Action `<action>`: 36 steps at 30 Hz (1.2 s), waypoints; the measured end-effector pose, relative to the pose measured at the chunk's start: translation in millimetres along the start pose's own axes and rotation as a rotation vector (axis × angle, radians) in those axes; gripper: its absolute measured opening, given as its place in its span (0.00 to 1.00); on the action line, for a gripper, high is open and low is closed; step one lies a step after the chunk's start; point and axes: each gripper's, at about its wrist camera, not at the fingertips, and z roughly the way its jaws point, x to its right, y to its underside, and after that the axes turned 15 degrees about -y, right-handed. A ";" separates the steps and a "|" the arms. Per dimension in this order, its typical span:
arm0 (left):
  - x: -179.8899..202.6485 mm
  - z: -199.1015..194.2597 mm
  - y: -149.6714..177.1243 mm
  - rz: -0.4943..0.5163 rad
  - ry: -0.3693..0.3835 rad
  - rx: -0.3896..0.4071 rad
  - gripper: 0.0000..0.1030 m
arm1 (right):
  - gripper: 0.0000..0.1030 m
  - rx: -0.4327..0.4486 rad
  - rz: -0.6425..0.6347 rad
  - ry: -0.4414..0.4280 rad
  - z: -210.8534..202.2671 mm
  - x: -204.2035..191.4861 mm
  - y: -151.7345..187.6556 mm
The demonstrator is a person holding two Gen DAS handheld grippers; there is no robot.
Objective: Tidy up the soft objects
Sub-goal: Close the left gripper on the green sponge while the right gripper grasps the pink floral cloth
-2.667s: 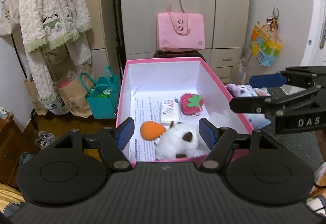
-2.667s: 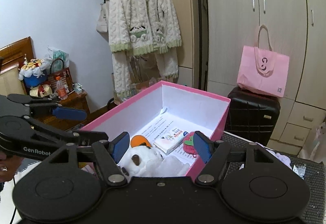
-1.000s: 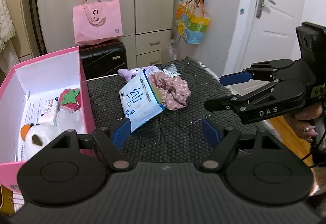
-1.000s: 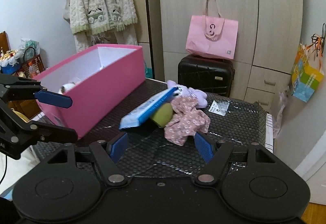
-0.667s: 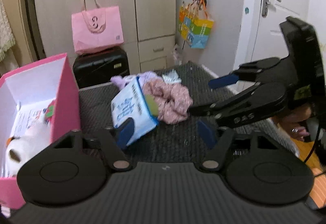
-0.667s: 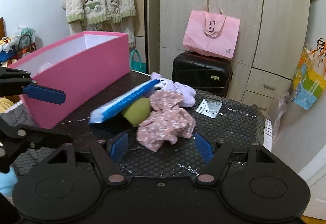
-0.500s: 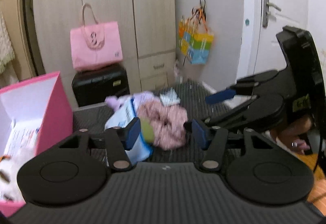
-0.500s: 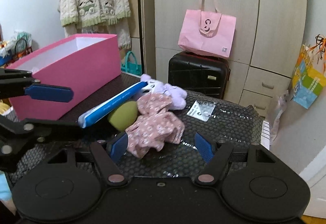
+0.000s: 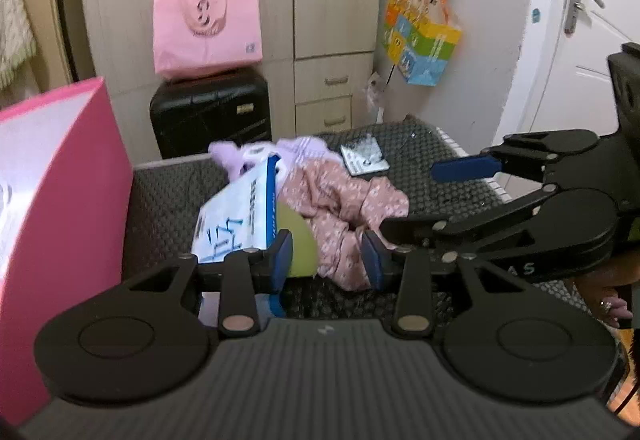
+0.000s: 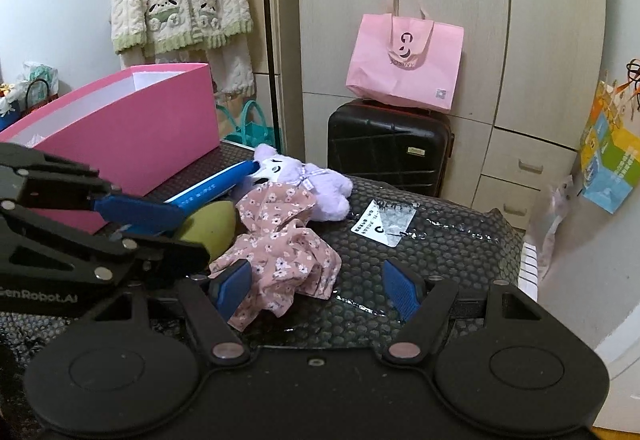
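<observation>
Pink floral cloth (image 10: 286, 252) lies crumpled at the middle of the table (image 10: 440, 244), in a heap of soft things: a green pear-shaped toy (image 10: 212, 226) touches its left side, a blue-and-white tissue pack (image 9: 240, 218) leans tilted over the toy, and a lilac plush (image 10: 304, 186) lies just behind. The pink box (image 10: 132, 132), the likely destination, stands at the table's left end, near the heap.

Left hand-held gripper (image 9: 326, 258): jaws open, partly narrowed, spanning the near edge of the toy and the cloth; nothing is held. Right hand-held gripper (image 10: 316, 286): jaws wide open, low over the table, left pad at the cloth's near fold, empty.

Judged step: picking the next item from the heap. For a clean grasp, commit to one item. The cloth should be pinched at a thick fold, not at a loose edge. The toy is best taken across its middle, since the tissue pack resting on it may slide once its support goes. The two grippers are close and should keep apart.
</observation>
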 end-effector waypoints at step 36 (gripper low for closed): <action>-11.0 25.4 16.5 -0.150 -0.169 0.028 0.47 | 0.84 -0.121 -0.225 -0.124 42.1 -16.1 0.9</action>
